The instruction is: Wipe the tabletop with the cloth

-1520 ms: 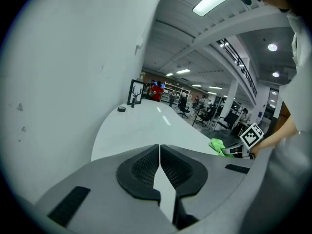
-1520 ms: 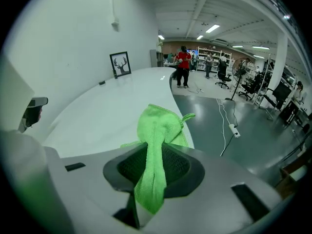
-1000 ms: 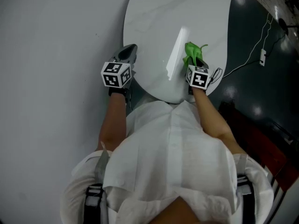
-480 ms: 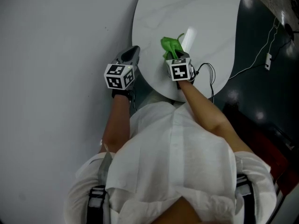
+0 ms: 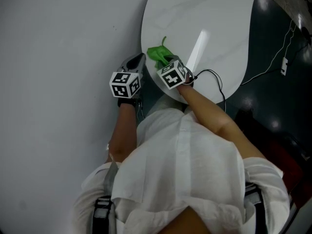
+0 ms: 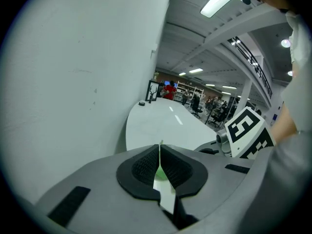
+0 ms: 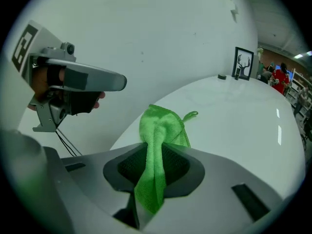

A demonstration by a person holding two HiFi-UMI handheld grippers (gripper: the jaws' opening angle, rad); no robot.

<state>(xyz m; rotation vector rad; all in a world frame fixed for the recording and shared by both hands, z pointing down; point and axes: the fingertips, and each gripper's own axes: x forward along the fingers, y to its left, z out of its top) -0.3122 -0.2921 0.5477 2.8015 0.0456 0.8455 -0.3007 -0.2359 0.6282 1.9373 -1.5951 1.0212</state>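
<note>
A bright green cloth (image 5: 157,54) lies bunched on the near left part of the white oval tabletop (image 5: 209,18). My right gripper (image 5: 165,62) is shut on it. In the right gripper view the cloth (image 7: 159,128) runs up between the dark pads and spills forward onto the tabletop (image 7: 239,116). My left gripper (image 5: 136,61) hovers just off the table's left edge, next to the right one, and holds nothing. In the left gripper view, the left gripper (image 6: 159,164) has its pads closed together, and the tabletop (image 6: 161,123) stretches ahead.
A pale grey wall (image 5: 58,57) runs along the left side of the table. Dark floor on the right carries a white cable and power strip (image 5: 284,65). A small framed deer picture (image 7: 243,64) stands at the table's far end.
My right gripper has dragged the green cloth leftward along the table's near edge, from the right side to close beside the left gripper. The left gripper has barely moved.
</note>
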